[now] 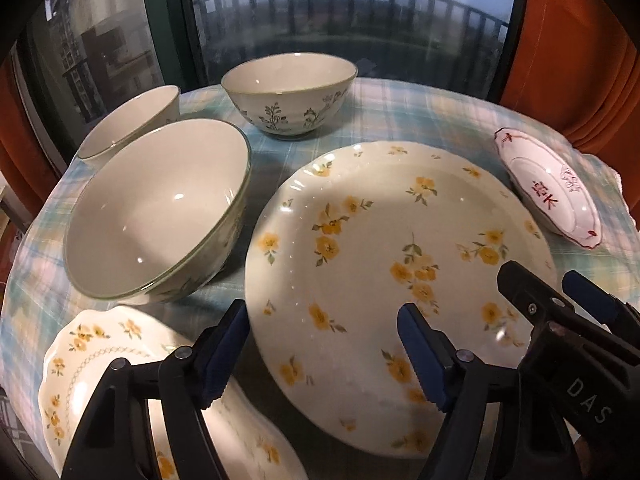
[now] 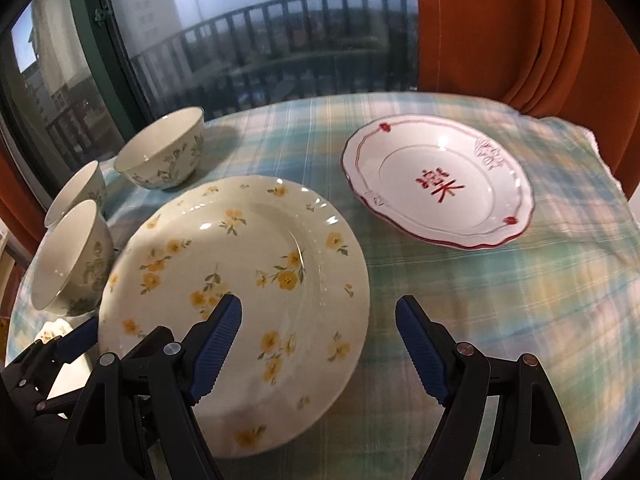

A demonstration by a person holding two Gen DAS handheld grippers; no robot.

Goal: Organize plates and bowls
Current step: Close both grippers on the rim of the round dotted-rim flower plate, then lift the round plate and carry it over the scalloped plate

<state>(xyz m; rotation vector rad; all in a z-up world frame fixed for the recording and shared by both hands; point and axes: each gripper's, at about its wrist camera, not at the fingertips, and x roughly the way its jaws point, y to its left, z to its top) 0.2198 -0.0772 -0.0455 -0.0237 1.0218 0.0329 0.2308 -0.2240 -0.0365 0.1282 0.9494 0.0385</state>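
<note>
**Approach to the big flowered plate**

I had both tongs apart and empty. The left tongs (image 1: 322, 354) hung over the near left rim of the big flowered plate (image 1: 384, 240), which lay flat on the table (image 2: 500, 300); the right tongs (image 2: 318, 346) straddled its right rim. I judged the next move was to clamp that rim without sliding the plate.

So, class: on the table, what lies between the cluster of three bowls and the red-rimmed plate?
The large yellow-flowered plate lies between the bowls and the red-rimmed plate, flat on the checked tablecloth. The right wrist view shows it best.
</note>
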